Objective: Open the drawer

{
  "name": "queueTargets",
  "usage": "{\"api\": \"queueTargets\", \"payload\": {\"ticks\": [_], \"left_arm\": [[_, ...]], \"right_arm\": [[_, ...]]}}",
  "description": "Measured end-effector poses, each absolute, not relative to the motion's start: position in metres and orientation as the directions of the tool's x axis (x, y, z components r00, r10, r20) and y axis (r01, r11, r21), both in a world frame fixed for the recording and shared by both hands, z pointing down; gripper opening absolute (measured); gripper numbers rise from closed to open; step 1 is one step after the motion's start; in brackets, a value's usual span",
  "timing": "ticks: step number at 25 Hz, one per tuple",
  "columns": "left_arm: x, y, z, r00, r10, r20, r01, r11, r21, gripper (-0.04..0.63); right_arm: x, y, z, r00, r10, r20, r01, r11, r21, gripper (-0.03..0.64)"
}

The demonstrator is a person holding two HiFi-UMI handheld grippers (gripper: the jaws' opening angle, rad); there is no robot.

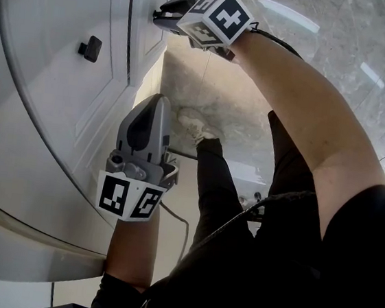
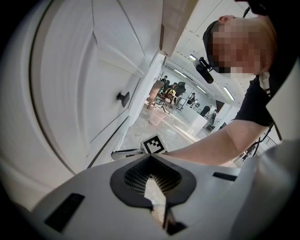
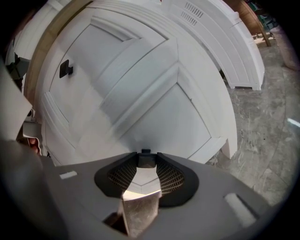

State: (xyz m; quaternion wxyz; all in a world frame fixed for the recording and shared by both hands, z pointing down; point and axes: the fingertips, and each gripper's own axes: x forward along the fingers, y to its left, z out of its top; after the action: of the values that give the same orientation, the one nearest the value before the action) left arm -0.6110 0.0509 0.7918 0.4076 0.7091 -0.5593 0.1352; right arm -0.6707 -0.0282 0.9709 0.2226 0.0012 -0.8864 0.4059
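The right gripper (image 1: pixel 160 15) is clamped on the dark knob (image 3: pixel 146 160) of the white drawer (image 3: pixel 154 98), which lies straight ahead of it; the pull likely runs straight back along the jaws. The left gripper (image 1: pixel 155 104) hangs closed, empty, well apart.

Looks like a big open-plan office or showroom, not a home. Polished grey stone-look floor (image 1: pixel 343 43) across the upper right of the head view. Deep in the middle of the left gripper view, rows of ceiling strip lights (image 2: pixel 180 74), seated people (image 2: pixel 171 91), a long white counter (image 2: pixel 199 123). White panelled cabinet (image 1: pixel 37 118) with black knob (image 1: pixel 90 48) at head view left. More white units (image 3: pixel 225 42) at upper right of the right gripper view.
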Motion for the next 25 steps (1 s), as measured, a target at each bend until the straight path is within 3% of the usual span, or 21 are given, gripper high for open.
{"api": "queueTargets", "payload": {"ticks": [25], "left_arm": [[-0.591, 0.053, 0.783, 0.366, -0.680, 0.635, -0.900, -0.084, 0.428, -0.009]], "right_arm": [[-0.620, -0.021, 0.973, -0.888, 0.154, 0.433, -0.222, 0.681, -0.698, 0.129]]}}
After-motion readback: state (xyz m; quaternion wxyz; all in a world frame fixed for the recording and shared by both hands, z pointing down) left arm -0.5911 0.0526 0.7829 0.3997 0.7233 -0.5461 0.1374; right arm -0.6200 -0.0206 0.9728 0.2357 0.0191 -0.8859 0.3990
